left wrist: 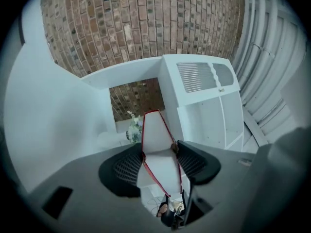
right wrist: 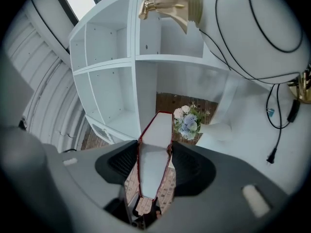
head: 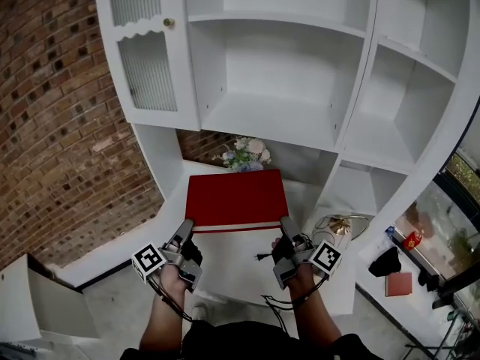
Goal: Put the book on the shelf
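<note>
Red hardcover book (head: 238,197) is held level over the white table (head: 225,268). Left gripper (head: 183,229) pinches its near-left edge, right gripper (head: 288,228) its near-right edge, both equally close. The empty white shelf bay (head: 262,115) lies straight ahead on the far side, past the flower bouquet (head: 244,154).

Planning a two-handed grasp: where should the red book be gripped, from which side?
As the left gripper and right gripper do: its side edges, one from each side, jaws across the thickness, since the book is broad, flat and thin.
</note>
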`<state>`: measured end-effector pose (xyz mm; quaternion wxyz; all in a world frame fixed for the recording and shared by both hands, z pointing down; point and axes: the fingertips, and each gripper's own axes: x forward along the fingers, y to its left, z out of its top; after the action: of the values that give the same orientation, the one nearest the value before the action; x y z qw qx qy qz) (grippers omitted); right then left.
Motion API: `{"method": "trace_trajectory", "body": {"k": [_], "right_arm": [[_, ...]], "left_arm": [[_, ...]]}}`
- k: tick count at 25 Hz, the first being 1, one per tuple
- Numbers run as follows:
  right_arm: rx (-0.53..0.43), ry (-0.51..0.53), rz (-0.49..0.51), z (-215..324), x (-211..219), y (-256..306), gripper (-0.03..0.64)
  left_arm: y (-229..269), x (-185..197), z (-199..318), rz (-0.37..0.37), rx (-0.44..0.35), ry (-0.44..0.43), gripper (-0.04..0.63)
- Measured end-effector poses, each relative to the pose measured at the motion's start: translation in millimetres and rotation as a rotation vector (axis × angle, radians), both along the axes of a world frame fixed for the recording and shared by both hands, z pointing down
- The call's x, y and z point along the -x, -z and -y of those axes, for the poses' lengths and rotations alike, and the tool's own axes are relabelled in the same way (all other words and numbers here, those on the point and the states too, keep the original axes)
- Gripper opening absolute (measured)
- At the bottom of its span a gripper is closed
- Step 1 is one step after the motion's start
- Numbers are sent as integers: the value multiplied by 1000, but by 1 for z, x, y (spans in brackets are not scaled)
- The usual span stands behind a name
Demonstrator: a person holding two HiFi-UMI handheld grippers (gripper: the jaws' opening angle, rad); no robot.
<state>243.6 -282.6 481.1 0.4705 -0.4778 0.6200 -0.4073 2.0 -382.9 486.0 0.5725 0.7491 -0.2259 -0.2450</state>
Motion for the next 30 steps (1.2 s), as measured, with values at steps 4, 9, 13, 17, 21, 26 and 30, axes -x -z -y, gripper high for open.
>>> {"method": "trace_trajectory", "body": {"k": [4,9,13,17,21,26,30], "right_arm": [[-16,-82,-9,0,-2,3,238],[-14,-200,-18,-1,-4,6,238],[-27,-300,-21,-13,-8,9,238],[-30,-388,-26,-28,-8,11,238],[-37,-447,-43,-39,-9,16,238],[-40,-483,-51,-57,-11,22,238],[-46,-482,-61,-62,-11,28,238]], "left_arm": [[4,-11,19,-2,-18,-89,236],[11,-30,45,3,-34,-211,236],[16,-50,54,-4,-41,-315,237],[19,-65,55,-8,-49,-410,236],[24,-75,52,-21,-49,-462,237],[26,-82,40,-28,-56,-497,237],[31,-82,34,-33,-59,-500,237]]}}
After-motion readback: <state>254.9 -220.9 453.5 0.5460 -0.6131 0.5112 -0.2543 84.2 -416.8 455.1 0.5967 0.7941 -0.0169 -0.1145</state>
